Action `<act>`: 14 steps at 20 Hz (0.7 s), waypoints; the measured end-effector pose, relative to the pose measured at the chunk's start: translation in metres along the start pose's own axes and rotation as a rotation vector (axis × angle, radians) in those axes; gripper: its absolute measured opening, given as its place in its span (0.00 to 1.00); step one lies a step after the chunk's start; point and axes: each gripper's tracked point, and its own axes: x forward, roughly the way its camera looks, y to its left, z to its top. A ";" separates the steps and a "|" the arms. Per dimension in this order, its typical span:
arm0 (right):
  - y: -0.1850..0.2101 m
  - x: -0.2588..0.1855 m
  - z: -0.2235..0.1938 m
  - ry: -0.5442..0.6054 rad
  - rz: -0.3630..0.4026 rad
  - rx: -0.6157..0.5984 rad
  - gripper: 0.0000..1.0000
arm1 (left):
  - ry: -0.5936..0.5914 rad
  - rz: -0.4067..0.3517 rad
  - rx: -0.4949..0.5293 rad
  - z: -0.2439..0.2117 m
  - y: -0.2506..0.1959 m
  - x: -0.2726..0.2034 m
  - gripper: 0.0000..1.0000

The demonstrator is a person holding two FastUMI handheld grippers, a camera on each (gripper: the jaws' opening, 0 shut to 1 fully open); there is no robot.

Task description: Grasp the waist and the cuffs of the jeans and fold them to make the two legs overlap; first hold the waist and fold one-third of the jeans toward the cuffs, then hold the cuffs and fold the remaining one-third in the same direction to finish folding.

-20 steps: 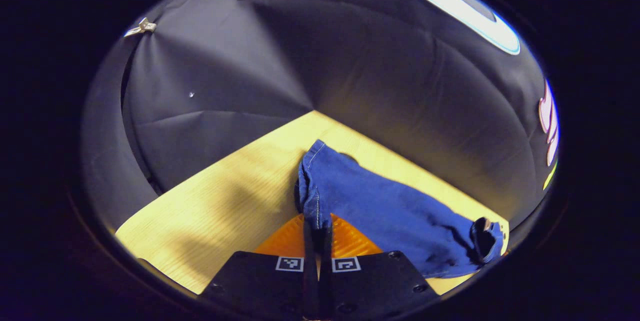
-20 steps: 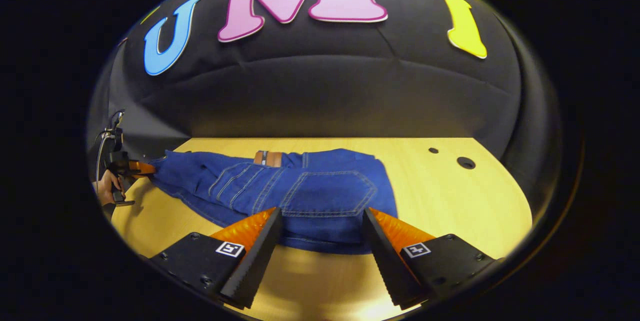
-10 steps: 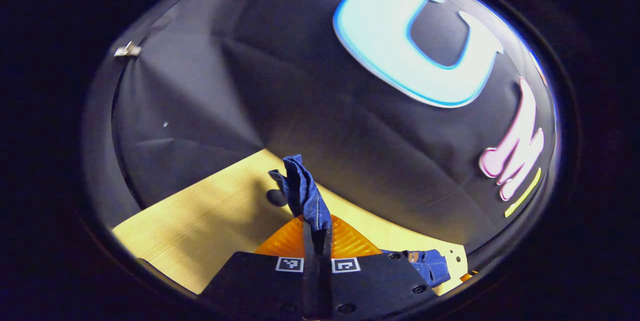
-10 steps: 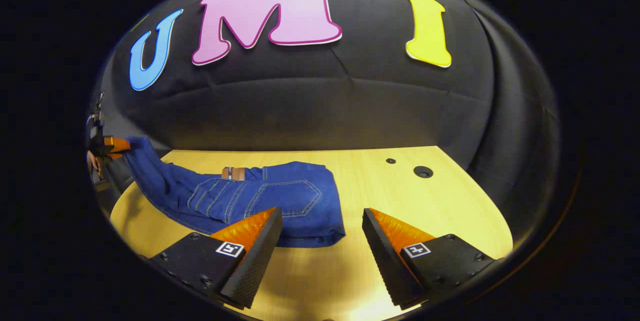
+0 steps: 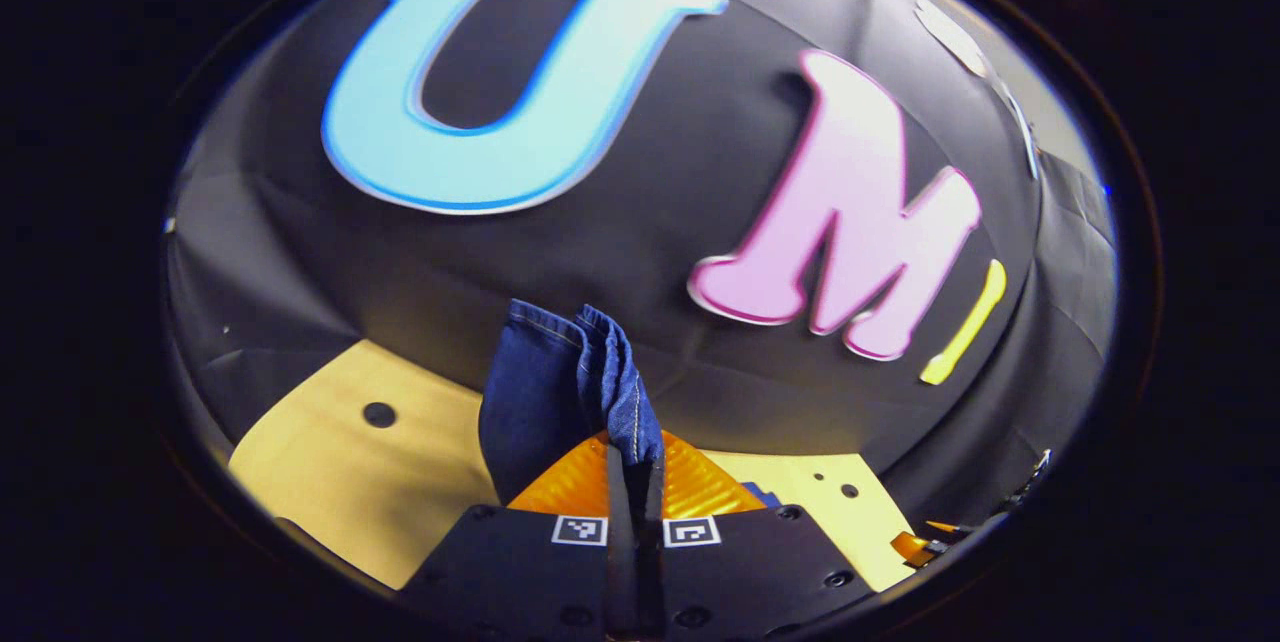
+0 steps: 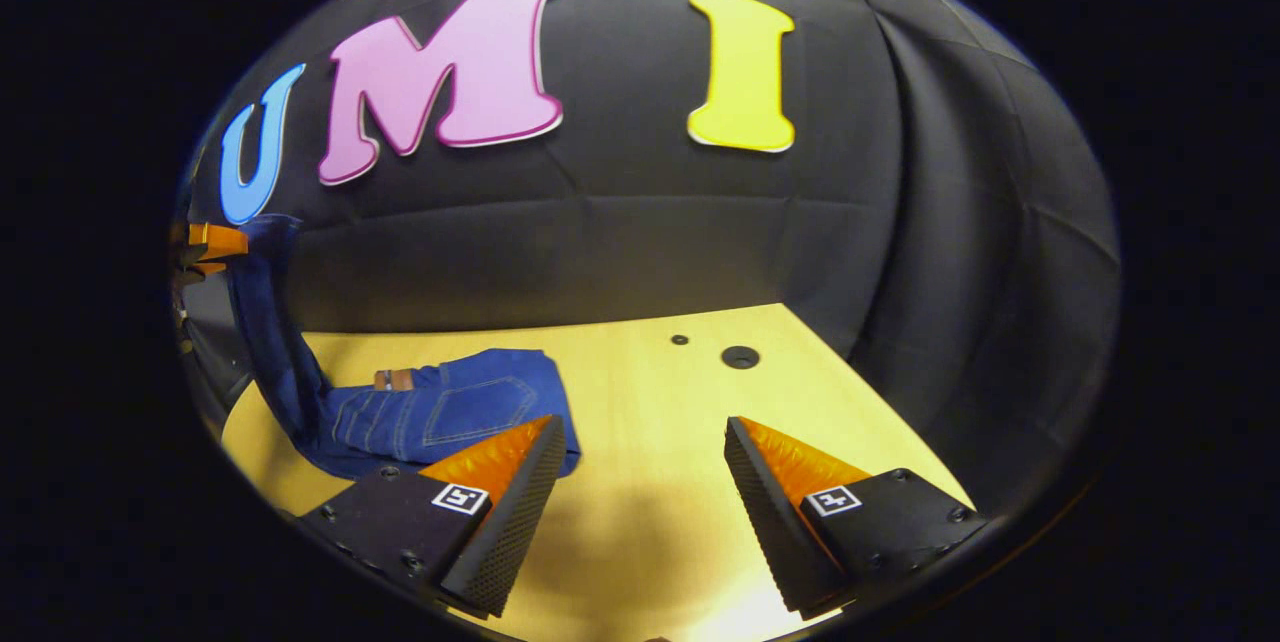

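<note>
The left gripper (image 5: 632, 467) is clenched on the jeans' cuffs (image 5: 560, 372), which stand bunched just above its fingertips. The right gripper (image 6: 640, 472) gapes, fingers released over bare bench (image 6: 650, 402). The jeans (image 6: 440, 407) lie near the bench's left edge (one end lifted), touching the right gripper's left finger (image 6: 505, 512).

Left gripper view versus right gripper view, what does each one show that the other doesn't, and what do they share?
Left gripper view: its own left claw, fingers closed on the bunched cuff end of the blue denim jeans, lifted in front of the black cloth wall.

Right gripper view: its own right claw, open and holding nothing over bare table, plus the jeans' folded waist part with a back pocket lying flat while the leg rises toward the left claw.

Both: the jeans, the light wooden table with its round holes, and the wall.
</note>
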 end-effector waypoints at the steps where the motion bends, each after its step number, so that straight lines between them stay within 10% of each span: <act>1: -0.014 -0.004 0.002 -0.003 -0.022 0.015 0.99 | 0.015 -0.024 0.041 -0.007 -0.027 0.009 0.06; 7: -0.073 -0.039 -0.001 0.001 -0.098 0.083 0.99 | 0.172 -0.171 0.107 -0.092 -0.164 0.082 0.06; 14: -0.085 -0.078 -0.006 0.012 -0.093 0.105 0.98 | 0.364 -0.105 0.187 -0.178 -0.171 0.130 0.17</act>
